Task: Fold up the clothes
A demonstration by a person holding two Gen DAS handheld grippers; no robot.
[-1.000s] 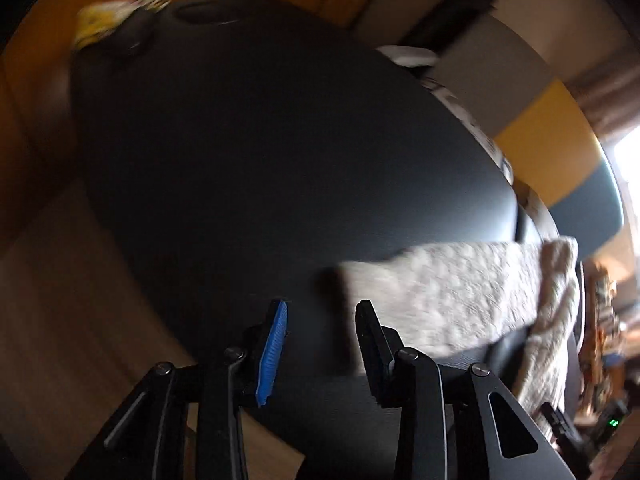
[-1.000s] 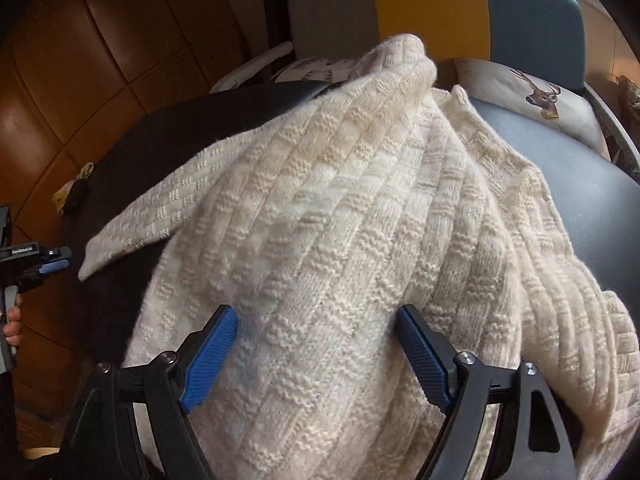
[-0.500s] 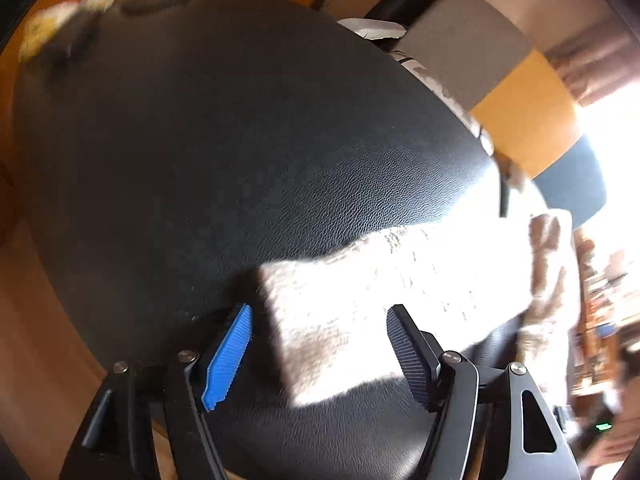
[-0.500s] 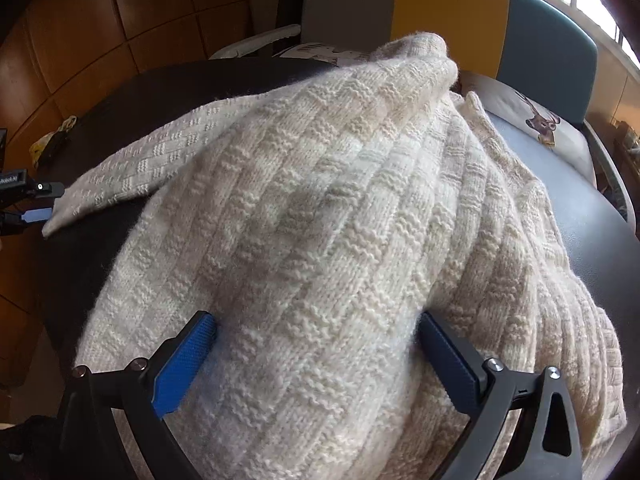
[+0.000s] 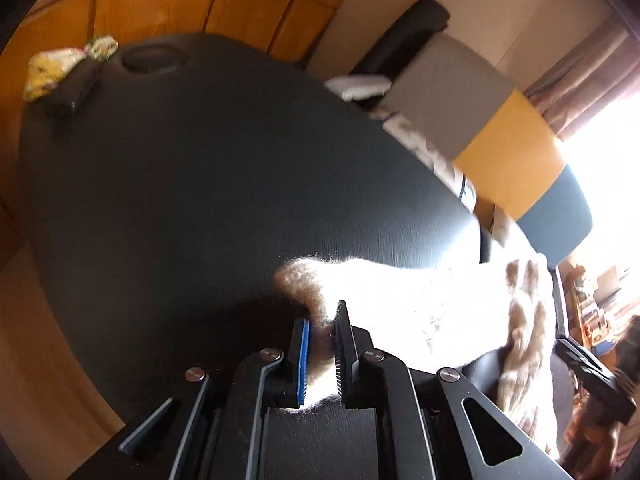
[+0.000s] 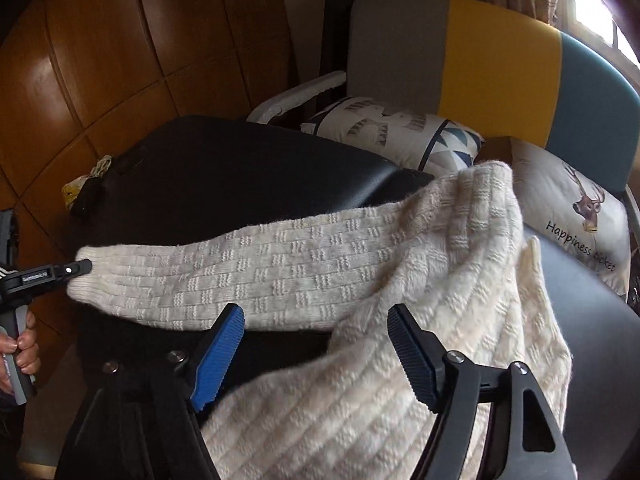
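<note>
The left gripper has its jaws nearly closed, pinching a sleeve cuff between the pads. The right gripper has its jaws spread wide. A hand wraps the left gripper's handle.

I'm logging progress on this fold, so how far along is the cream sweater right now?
Early. Done: the sweater lies on the black table. In hand: the left claw is shut on the sleeve cuff, holding the sleeve stretched out to the side. The right claw hangs open above the body, gripping nothing. Left: no fold is visible yet, and the body looks bunched.
</note>
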